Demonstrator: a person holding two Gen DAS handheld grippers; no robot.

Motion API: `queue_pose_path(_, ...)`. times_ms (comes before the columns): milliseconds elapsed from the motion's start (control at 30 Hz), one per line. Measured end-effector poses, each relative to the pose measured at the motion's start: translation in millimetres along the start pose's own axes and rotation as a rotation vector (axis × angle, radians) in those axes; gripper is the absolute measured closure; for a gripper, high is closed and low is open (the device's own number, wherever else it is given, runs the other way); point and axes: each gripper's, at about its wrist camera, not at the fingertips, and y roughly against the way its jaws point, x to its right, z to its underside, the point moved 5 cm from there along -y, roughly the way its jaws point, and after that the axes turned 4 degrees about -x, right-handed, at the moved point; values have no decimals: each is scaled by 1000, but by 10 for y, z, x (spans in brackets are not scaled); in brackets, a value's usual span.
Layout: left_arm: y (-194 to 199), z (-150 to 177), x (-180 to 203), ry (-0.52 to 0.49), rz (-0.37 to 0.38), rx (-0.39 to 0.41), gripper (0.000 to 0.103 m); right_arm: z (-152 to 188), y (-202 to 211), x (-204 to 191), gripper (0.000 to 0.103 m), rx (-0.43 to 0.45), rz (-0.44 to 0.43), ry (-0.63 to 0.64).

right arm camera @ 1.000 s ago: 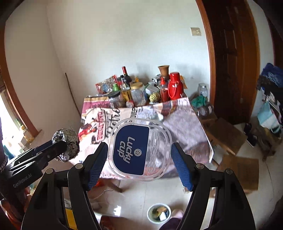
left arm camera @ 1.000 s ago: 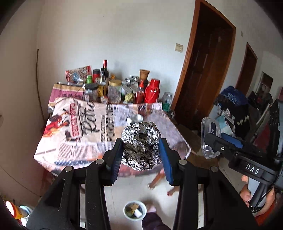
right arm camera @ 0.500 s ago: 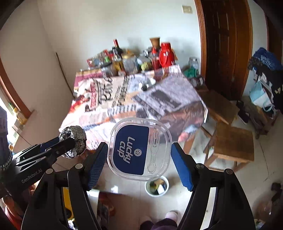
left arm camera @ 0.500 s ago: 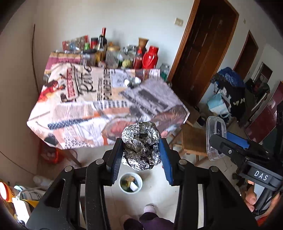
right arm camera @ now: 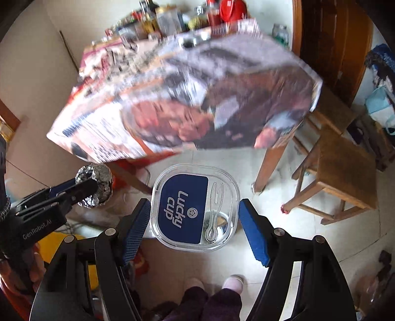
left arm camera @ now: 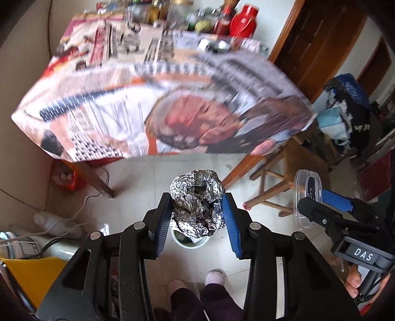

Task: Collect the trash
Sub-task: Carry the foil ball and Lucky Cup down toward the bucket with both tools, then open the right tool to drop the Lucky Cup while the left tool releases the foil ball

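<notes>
My left gripper (left arm camera: 197, 217) is shut on a crumpled ball of aluminium foil (left arm camera: 197, 200); the ball also shows in the right wrist view (right arm camera: 95, 187). It hangs right above a small white bin (left arm camera: 191, 242) on the floor, which the foil mostly hides. My right gripper (right arm camera: 195, 217) is shut on a clear plastic "Lucky Cup" lid (right arm camera: 195, 207) with a blue label; the lid also shows edge-on in the left wrist view (left arm camera: 307, 197). The right gripper is to the right of the left one, over the floor.
A table with a printed newspaper-style cloth (left arm camera: 158, 98) stands ahead, bottles and a red flask (left arm camera: 243, 23) at its far edge. Wooden stools (right arm camera: 343, 172) stand to the right, by a brown door (right arm camera: 330, 44). My feet (left arm camera: 214, 276) are below; cables and a yellow object (left arm camera: 27, 274) lie left.
Both grippers have tilted down and lowered from table height toward the floor. The foil ball now sits over the white bin, which has come closer. Both grips are unchanged.
</notes>
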Motion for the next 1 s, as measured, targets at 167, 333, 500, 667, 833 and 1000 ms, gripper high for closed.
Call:
queue_pose_path(167, -818, 174, -190, 46, -30, -51, 62, 146, -843, 162, 33, -87, -15, 31)
queue_pose_path(333, -1597, 479, -442, 133, -41, -114, 62, 341, -1594, 292, 33, -153, -7, 86)
queue_pose_path(500, -2275, 839, -665, 182, -56, -190, 62, 589, -2275, 400, 33, -221, -29, 87)
queue_pose_path(667, -2796, 1111, -846, 205, -69, -236, 62, 781, -2834, 412, 33, -259, -31, 129)
queue_pose_path(833, -3137, 1283, -974, 224, -63, -274, 62, 919, -3170, 494, 33, -310, -40, 135)
queue_pose_path(1000, -3333, 1368, -960, 211, -57, -302, 62, 1036, -3371, 597, 33, -416, -25, 100)
